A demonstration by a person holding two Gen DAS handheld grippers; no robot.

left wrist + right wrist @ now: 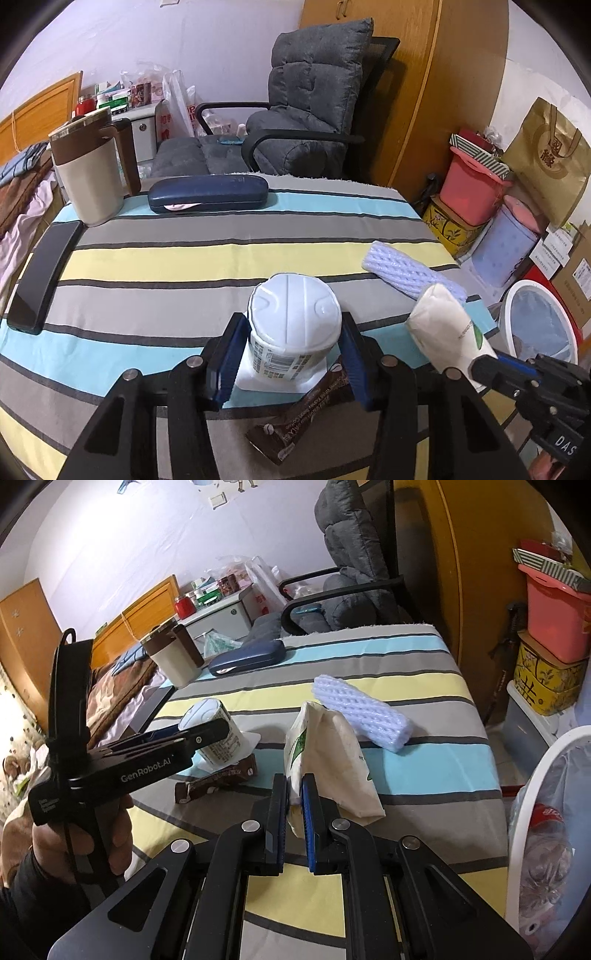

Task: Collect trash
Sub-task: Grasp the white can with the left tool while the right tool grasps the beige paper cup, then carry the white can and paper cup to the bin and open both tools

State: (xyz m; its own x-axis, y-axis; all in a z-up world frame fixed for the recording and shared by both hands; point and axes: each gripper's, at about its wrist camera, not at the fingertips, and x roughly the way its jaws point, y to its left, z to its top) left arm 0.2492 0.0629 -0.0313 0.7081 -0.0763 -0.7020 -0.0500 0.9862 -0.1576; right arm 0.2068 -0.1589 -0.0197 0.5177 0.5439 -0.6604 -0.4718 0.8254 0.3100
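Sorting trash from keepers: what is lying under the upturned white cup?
The cup stands upside down on its peeled white lid, which overlaps a brown snack wrapper on the striped cloth. The wrapper's covered end and the cup's inside are hidden.

Left gripper [291, 363] straddles the upturned yogurt cup [293, 325], pads beside its walls. Right gripper [491, 367] pinches a cream paper bag [443, 325].
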